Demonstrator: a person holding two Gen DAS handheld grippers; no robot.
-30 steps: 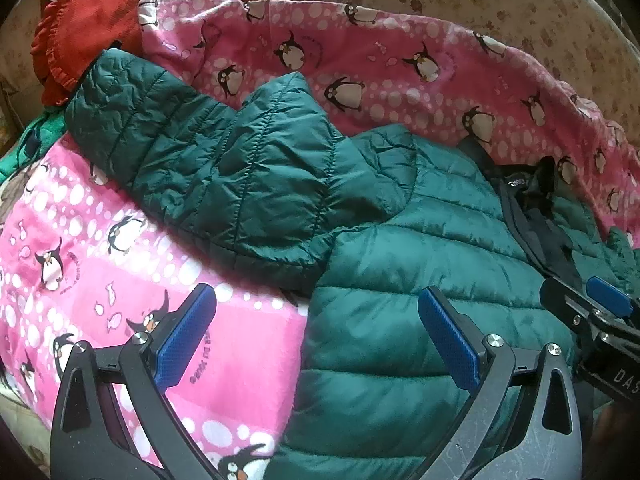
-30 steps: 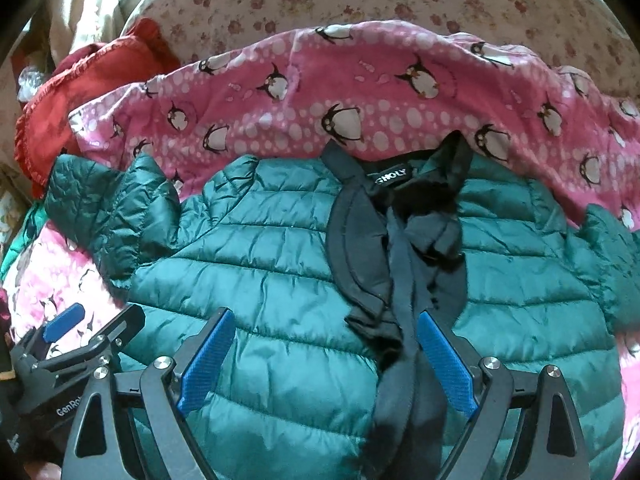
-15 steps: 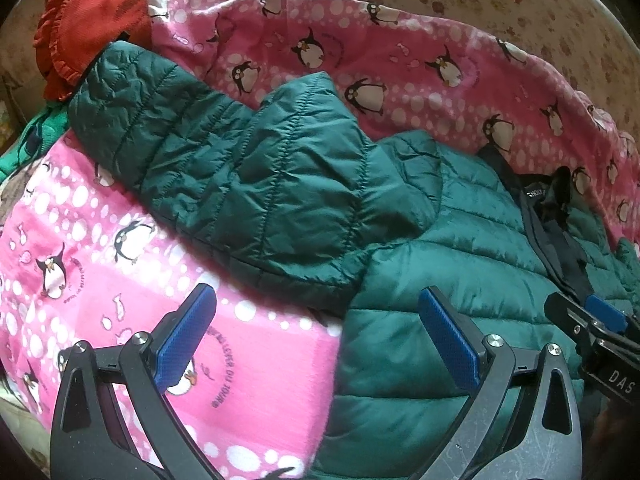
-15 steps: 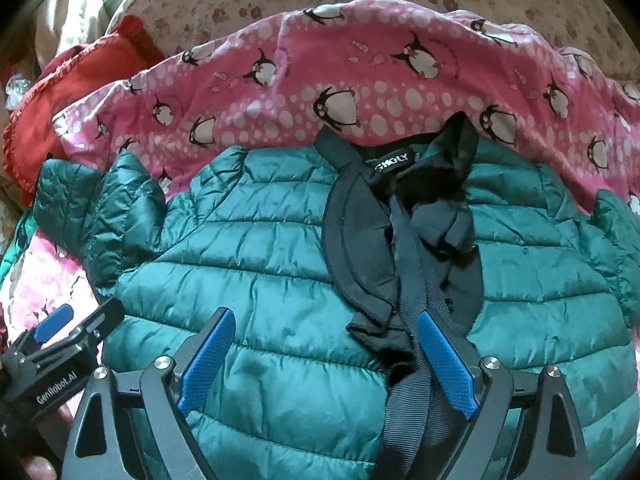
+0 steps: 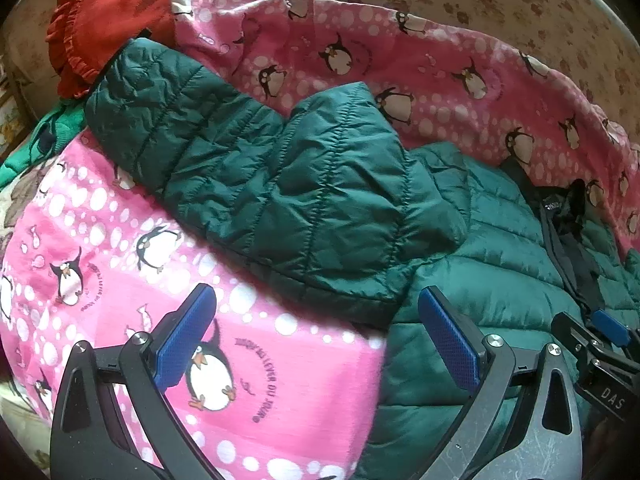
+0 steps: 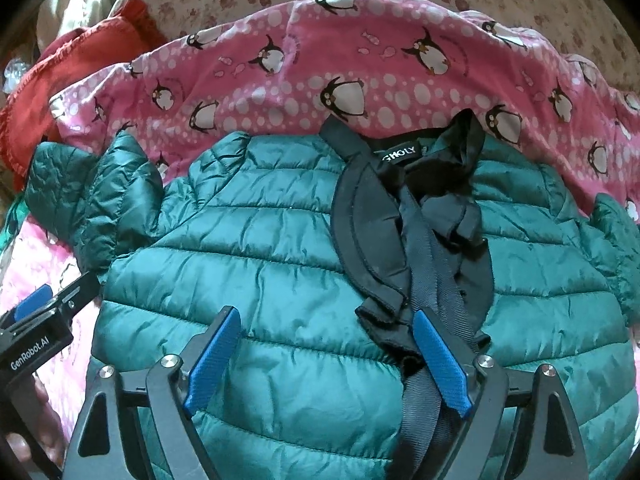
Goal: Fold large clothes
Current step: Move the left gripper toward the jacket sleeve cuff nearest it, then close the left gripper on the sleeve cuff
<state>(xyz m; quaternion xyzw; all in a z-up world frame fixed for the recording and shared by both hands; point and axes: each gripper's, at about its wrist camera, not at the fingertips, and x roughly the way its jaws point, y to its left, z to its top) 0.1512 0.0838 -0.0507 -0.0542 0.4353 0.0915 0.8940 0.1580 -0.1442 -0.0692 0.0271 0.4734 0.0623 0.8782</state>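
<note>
1. Left wrist view: the left gripper (image 5: 316, 332) hangs with its jaws wide and nothing between them, over the pink penguin blanket (image 5: 100, 240) near its left edge.
2. Just beyond its fingertips lies the left sleeve (image 5: 256, 184) of the green puffer jacket (image 5: 492, 292); the sleeve's long axis runs from the blanket's upper left down toward the jacket body on the right.
3. Right wrist view: the jacket (image 6: 288, 264) lies flat across the blanket's middle, collar toward the far edge, black lining and strap (image 6: 420, 256) down its centre.
4. The right gripper (image 6: 326, 354) hovers over the jacket body, jaws spread wide, pads clear of the fabric.
5. The left gripper is the nearer one to the sleeve, so folding that sleeve inward likely falls to it.
6. Against a second ago, the left view shows more bare blanket under the gripper and the sleeve sits further right; the right jaws have narrowed only slightly.
</note>
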